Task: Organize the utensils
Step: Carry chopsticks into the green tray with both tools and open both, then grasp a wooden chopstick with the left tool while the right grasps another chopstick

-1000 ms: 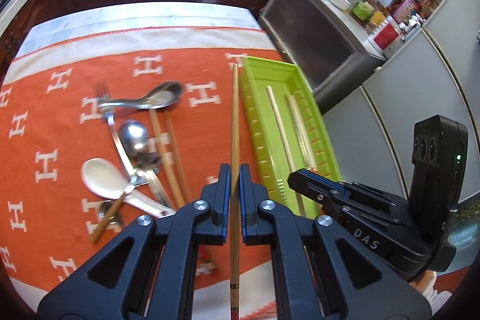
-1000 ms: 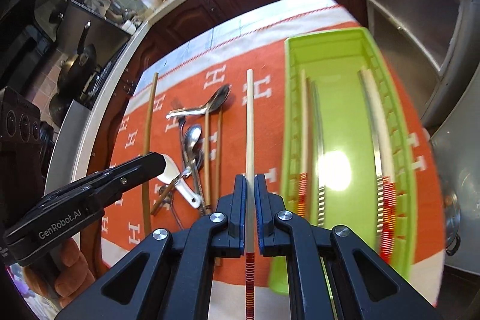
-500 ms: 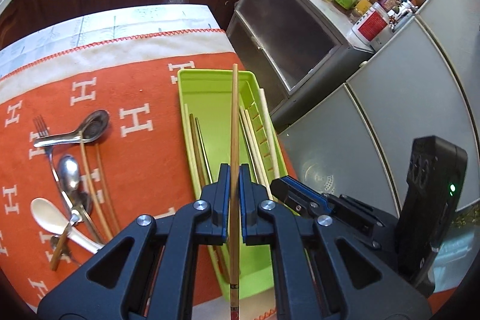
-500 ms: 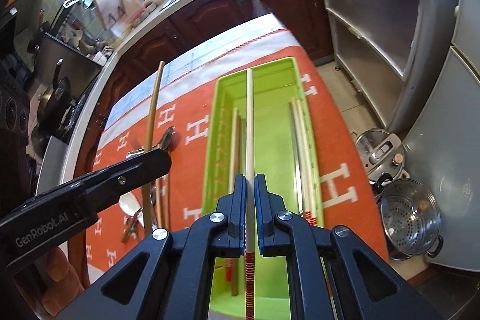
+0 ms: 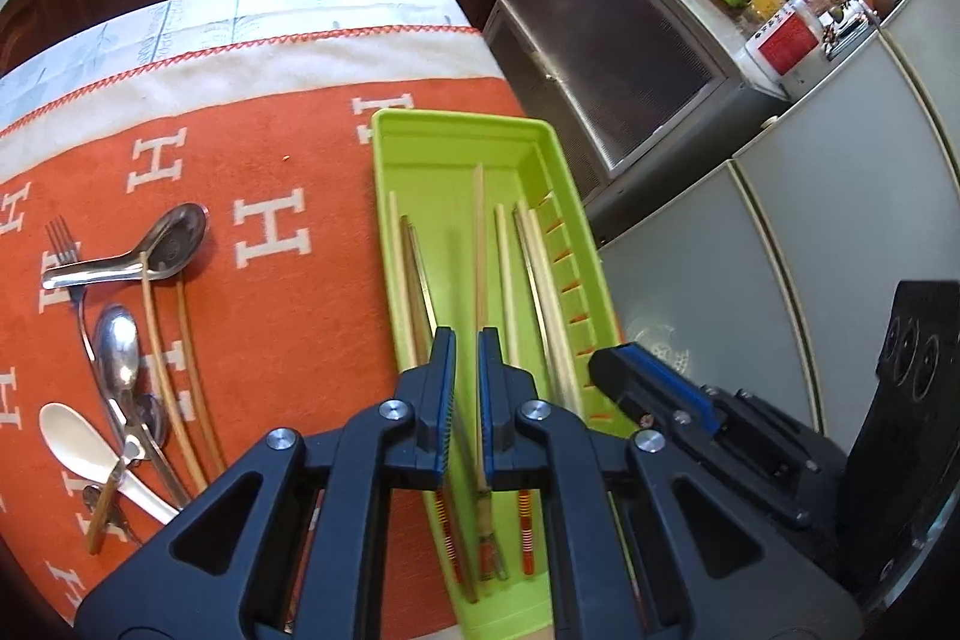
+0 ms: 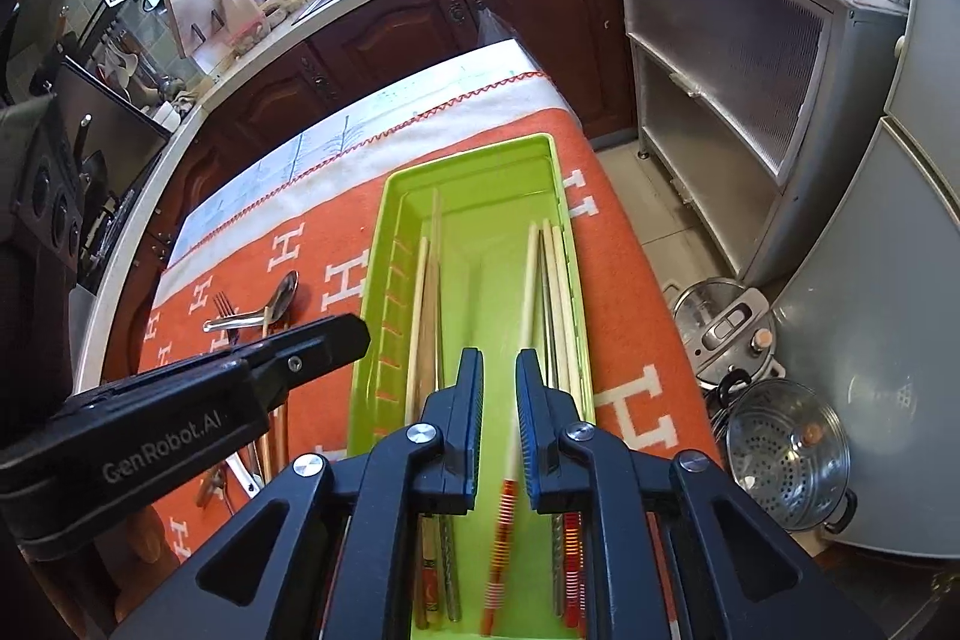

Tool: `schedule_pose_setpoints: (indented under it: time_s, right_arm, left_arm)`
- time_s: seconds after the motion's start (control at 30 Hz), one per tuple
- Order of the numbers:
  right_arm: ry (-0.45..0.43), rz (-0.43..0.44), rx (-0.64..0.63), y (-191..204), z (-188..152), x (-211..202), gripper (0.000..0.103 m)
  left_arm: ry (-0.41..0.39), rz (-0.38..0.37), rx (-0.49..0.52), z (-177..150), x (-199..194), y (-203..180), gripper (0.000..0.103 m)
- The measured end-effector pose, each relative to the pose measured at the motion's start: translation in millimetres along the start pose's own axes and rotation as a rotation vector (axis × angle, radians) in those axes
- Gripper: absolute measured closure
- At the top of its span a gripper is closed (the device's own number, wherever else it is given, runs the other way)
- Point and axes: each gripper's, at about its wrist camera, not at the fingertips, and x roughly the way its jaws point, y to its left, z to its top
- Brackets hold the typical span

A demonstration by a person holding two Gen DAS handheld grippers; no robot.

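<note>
A green tray lies on the orange cloth and holds several chopsticks. My left gripper is open just above the tray's near half; a brown chopstick lies loose below it in the tray. My right gripper is open above the tray; a pale chopstick with a red-striped end is blurred between the jaws, free of them, dropping into the tray. Spoons and a fork with two brown chopsticks lie on the cloth to the left.
A white ceramic spoon lies at the near left of the cloth. The table edge runs just right of the tray. Grey cabinets stand to the right. A steamer pot sits on the floor at right.
Both grippers opened over the green tray and let go of their chopsticks. The brown one now lies in the tray; the pale one is falling.
</note>
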Motion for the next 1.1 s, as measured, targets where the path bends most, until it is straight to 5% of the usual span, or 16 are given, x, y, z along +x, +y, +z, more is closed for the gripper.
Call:
schedule_pose_setpoints:
  time_s: [0.57, 1.1]
  right_arm:
    - [0.038, 0.002, -0.020, 22.2, -15.9, 12.2, 0.092]
    - [0.044, 0.080, -0.140, 87.4, -15.9, -1.6, 0.086]
  left_arm:
    - [0.004, 0.149, 0.049, -38.7, -26.9, 36.4, 0.099]
    - [-0.118, 0.303, -0.008, -63.2, -120.4, 126.6, 0.083]
